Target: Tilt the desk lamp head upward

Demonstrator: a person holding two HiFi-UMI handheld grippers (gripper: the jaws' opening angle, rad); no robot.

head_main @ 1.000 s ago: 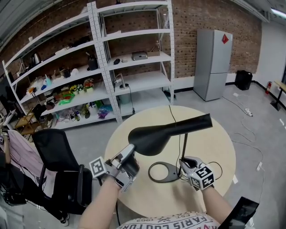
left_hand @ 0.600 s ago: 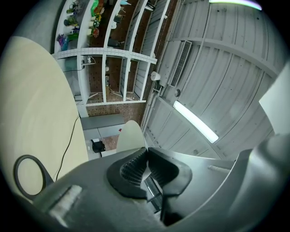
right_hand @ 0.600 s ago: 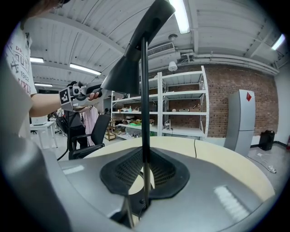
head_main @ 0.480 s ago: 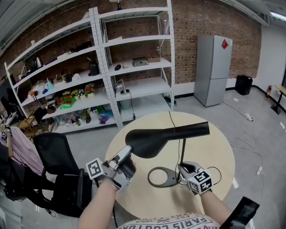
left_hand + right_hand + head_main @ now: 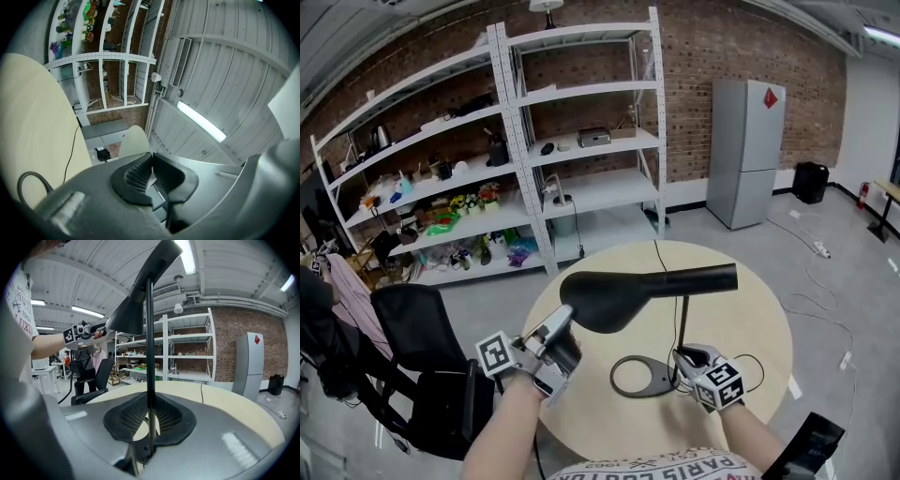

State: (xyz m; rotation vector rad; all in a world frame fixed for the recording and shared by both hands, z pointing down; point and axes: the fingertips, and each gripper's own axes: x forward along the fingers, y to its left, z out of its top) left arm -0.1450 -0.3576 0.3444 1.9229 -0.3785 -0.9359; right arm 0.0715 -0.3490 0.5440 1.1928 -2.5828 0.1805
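A black desk lamp stands on the round pale table (image 5: 750, 319): ring base (image 5: 628, 377), thin upright stem (image 5: 683, 323), long head (image 5: 609, 298) lying about level. My left gripper (image 5: 565, 322) is at the head's wide left end, shut on its rim. In the left gripper view the pads (image 5: 136, 176) meet at their tips against the head's pale inside (image 5: 133, 140). My right gripper (image 5: 682, 354) is shut on the stem low down, just above the base. The stem (image 5: 149, 380) runs up between its pads to the head (image 5: 136, 305).
White shelving (image 5: 581, 141) full of small items lines the brick wall behind the table. A grey fridge (image 5: 759, 141) stands at the right. A black office chair (image 5: 422, 328) is at the table's left. The lamp's cable (image 5: 661, 258) trails off the far edge.
The lamp head's wide left end has risen and its tail has dropped, so the head now lies near level. My left gripper rose with it. My right gripper stayed on the stem.
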